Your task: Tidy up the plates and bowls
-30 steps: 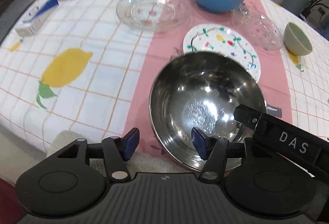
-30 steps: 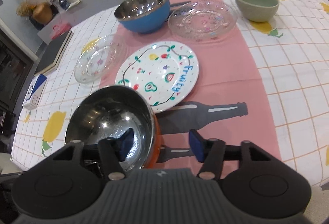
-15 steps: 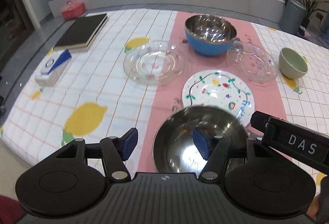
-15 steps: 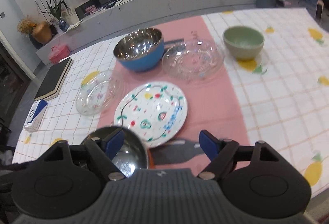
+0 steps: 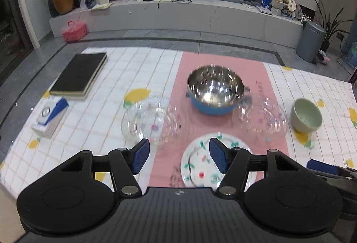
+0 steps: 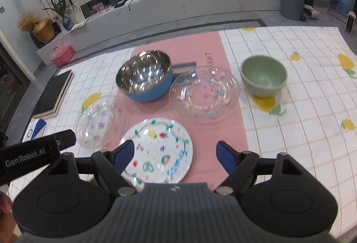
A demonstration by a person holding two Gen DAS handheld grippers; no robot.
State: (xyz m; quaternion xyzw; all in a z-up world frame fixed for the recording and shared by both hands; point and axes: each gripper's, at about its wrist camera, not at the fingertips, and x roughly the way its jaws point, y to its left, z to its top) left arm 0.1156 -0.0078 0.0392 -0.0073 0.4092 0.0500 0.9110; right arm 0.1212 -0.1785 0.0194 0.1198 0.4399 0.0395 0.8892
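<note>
blue pads on the left tool stand wide apart with nothing between them, and it hangs above the near edge of the surface. the right tool is spread open too and holds nothing; its tip shows at the right edge of the left view, and the left tool's black body crosses the lower left of the right view.

directly beyond both tools lies the painted plate, white with coloured fruit and blue lettering, flat on the pink strip that runs down the middle of the lemon-print cloth. to its left, half on the pink and half on the white checks, sits a clear glass plate. a second, larger glass plate lies behind and to the right of the painted one, near it but apart.

further back on the pink strip stands the steel bowl with the blue outside, upright, just beside the larger glass plate. the pale green bowl stands upright on the white cloth to the right of that plate, apart from it.

off to the far left of the surface lie a black book and, nearer, a small blue and white box. all the dishes look a little blurred.
</note>
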